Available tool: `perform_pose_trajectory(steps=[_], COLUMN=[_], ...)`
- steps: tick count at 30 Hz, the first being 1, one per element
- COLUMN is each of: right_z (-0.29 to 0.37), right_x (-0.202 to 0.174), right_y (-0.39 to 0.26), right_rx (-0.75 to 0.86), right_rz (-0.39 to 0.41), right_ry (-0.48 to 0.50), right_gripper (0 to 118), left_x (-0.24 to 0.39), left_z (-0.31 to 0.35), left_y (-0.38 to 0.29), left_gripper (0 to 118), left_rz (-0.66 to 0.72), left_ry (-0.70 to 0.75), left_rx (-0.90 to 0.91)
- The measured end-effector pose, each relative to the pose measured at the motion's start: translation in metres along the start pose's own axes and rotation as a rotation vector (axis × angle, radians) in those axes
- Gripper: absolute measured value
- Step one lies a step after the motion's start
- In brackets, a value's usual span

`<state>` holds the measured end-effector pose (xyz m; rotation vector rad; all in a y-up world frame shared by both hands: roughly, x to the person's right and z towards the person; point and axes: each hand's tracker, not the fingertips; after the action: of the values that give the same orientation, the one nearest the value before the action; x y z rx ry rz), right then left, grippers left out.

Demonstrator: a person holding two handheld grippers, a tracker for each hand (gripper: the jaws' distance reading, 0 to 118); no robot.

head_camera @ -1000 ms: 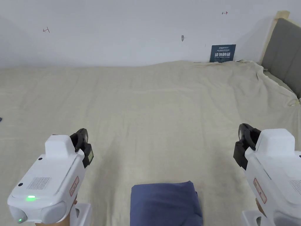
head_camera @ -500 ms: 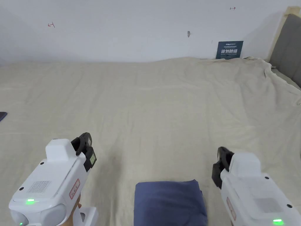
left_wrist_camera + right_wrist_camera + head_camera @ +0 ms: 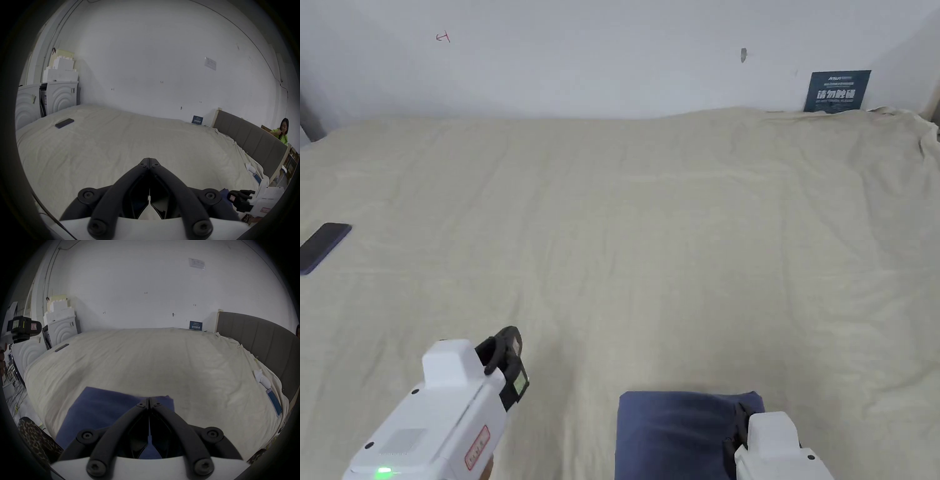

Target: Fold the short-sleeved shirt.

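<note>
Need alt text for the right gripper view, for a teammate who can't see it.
A shut right gripper sits over the right part of a folded blue shirt on a cream bed sheet. A phone lies far left; a grey headboard stands at right.

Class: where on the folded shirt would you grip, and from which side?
Grip the folded shirt at its right edge, coming in from the right. The layers stack there and the right gripper hangs beside it.
</note>
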<state>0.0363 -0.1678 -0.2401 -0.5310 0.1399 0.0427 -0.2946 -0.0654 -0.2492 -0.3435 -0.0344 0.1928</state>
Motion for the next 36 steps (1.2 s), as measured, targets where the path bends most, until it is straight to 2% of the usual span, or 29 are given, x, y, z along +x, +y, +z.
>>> perform_pose_trajectory(steps=[4, 6, 9, 11, 12, 13, 18, 26, 27, 29, 32, 34, 36], right_z=[-0.017, -0.024, -0.023, -0.024, -0.024, -0.023, -0.022, -0.021, -0.021, -0.021, -0.022, -0.021, -0.019], right_x=[0.001, -0.001, -0.003, -0.004, -0.004, -0.003, 0.001, 0.004, 0.005, 0.005, 0.006, 0.007, 0.008], right_y=[-0.016, -0.026, -0.035, -0.034, -0.035, -0.035, -0.035, -0.033, -0.032, -0.031, -0.03, -0.028, -0.023], right_rx=[-0.048, -0.078, -0.041, -0.04, -0.04, -0.038, -0.037, -0.046, -0.048, -0.051, -0.058, -0.062, -0.07], right_rz=[-0.005, 0.024, 0.049, 0.052, 0.051, 0.05, 0.038, 0.031, 0.029, 0.028, 0.022, 0.016, 0.017], right_ry=[-0.029, -0.03, -0.032, -0.035, -0.035, -0.034, -0.016, 0.003, 0.005, 0.008, 0.012, 0.018, 0.026], right_gripper=[0, 0, 0, 0, 0, 0, 0, 0, 0, 0, 0, 0, 0], left_x=[0.0, 0.003, 0.009, 0.015, 0.018, 0.022, 0.037, 0.052, 0.05, 0.048, 0.048, 0.046, 0.048], left_z=[-0.006, -0.01, -0.017, -0.024, -0.028, -0.033, -0.06, -0.089, -0.093, -0.098, -0.102, -0.106, -0.105], left_y=[-0.018, -0.026, -0.037, -0.044, -0.048, -0.052, -0.077, -0.091, -0.091, -0.092, -0.092, -0.092, -0.092], left_gripper=[0, 0, 9, 29, 43, 64, 82, 80, 76, 55, 47, 32, 24], left_rz=[0.019, 0.022, 0.032, 0.048, 0.048, 0.049, 0.09, 0.144, 0.158, 0.196, 0.179, 0.198, 0.224], left_ry=[-0.026, -0.035, -0.064, -0.092, -0.101, -0.115, -0.199, -0.326, -0.33, -0.36, -0.351, -0.346, -0.359], left_rx=[-0.088, -0.12, -0.191, -0.265, -0.296, -0.336, -0.544, -0.724, -0.741, -0.788, -0.802, -0.832, -0.836])
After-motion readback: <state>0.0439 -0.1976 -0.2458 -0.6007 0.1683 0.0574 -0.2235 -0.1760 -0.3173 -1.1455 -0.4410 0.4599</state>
